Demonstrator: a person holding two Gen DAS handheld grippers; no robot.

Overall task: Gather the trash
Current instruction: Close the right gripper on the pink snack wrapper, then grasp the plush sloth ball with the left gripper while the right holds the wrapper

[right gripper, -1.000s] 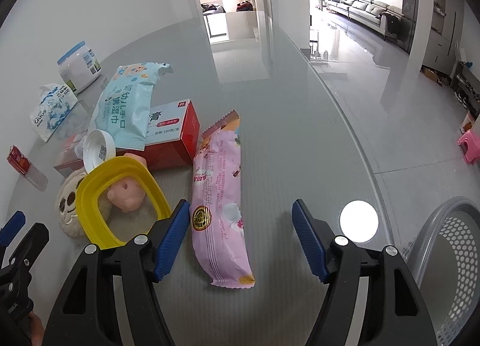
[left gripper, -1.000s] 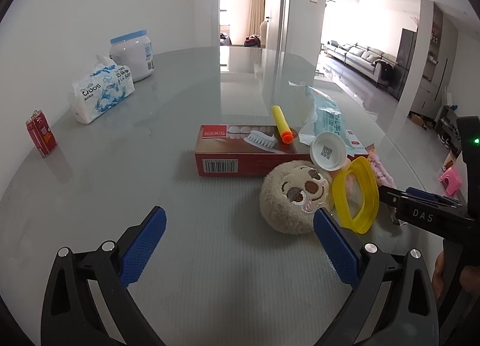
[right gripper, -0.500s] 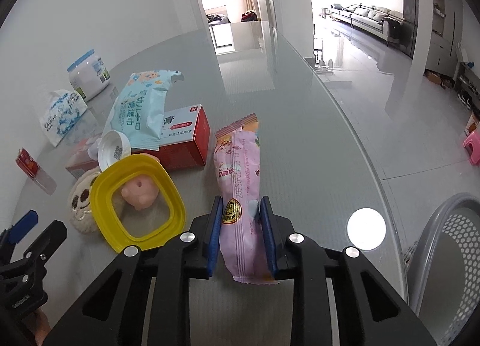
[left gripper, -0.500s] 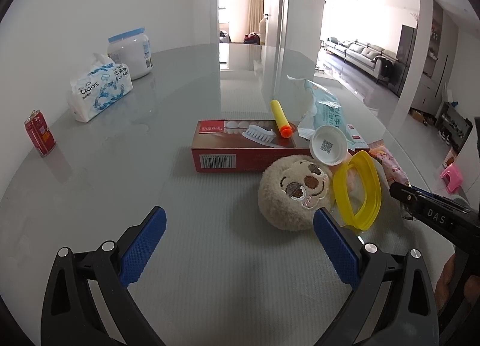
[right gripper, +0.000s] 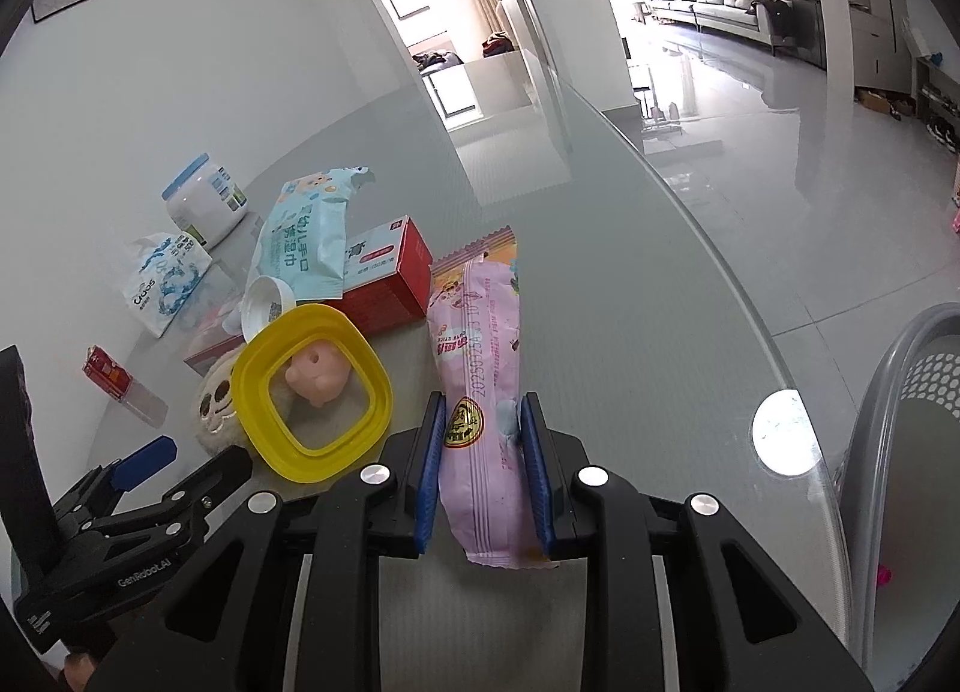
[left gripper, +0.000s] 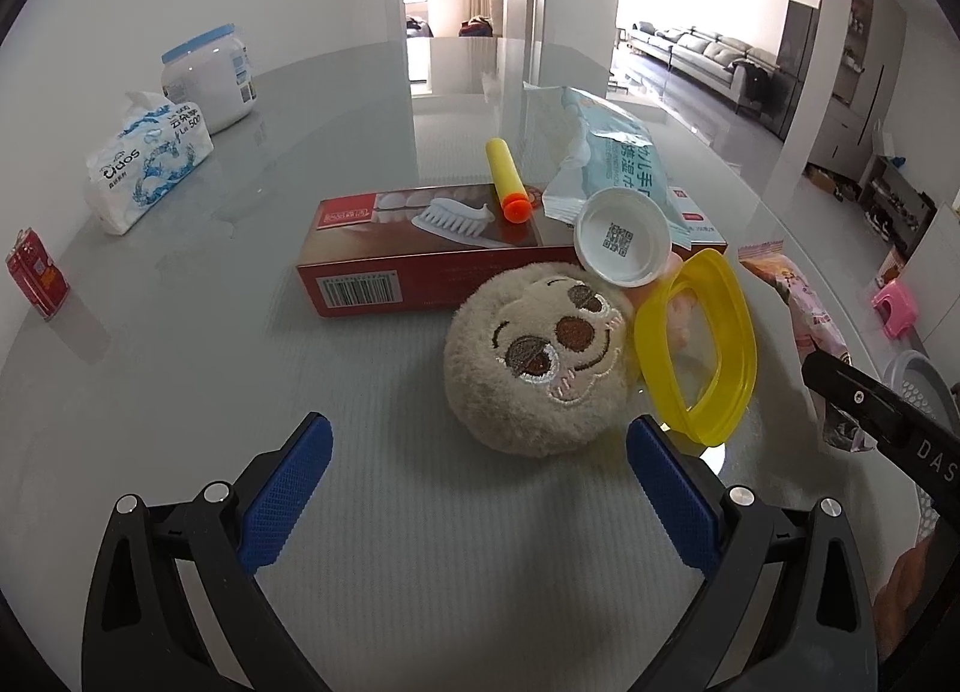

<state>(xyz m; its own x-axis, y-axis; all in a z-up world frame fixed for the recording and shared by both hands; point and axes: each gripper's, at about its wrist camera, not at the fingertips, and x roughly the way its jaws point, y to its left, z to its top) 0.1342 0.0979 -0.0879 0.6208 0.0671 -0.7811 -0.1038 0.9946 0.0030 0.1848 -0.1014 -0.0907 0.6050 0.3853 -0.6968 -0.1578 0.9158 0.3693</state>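
Right wrist view: the light, crinkly, likely slippery pink snack packet [right gripper: 480, 392] is pinched near its lower end by the right gripper [right gripper: 483, 470].

pink snack wrapper [right gripper: 480, 368] | long, sealed, printed; pinched near its lower end between blue pads; beside red box [right gripper: 390, 278]

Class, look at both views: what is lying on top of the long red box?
On the red box lie a white toothbrush head, a yellow tube with an orange cap and a pale blue wet-wipes pack. The pack hides the box's right end.
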